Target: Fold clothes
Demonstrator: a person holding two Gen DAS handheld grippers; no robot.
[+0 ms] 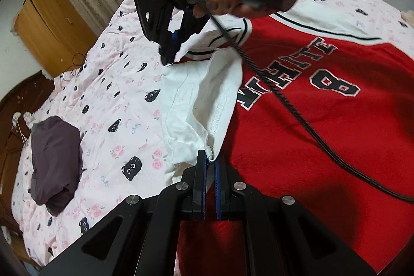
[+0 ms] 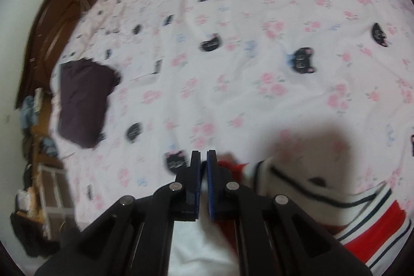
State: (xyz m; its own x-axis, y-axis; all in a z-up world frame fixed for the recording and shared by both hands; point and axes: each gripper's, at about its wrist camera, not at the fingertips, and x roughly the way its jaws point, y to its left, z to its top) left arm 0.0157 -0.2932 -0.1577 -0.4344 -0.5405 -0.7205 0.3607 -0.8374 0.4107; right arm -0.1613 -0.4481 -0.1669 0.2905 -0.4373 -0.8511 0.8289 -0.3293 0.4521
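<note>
Both tongs, left (image 1: 210, 159) and right (image 1: 169, 61), are clenched on the white sleeve (image 1: 204, 100) of the red jersey (image 1: 323, 120) spread on the bed (image 1: 116, 95), likely to fold it inward.

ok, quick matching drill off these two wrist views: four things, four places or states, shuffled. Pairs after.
Things:
1. red jersey lettered WHITE 8
2. dark purple folded garment
3. left claw
4. orange wooden cabinet

Places or states:
A. standing beyond the bed, by the curtain
B. spread flat on the cat-print bedsheet
C. shut on the jersey's white sleeve
D. lying apart near the bed's edge

Pairs: 1-B, 2-D, 3-C, 4-A
</note>
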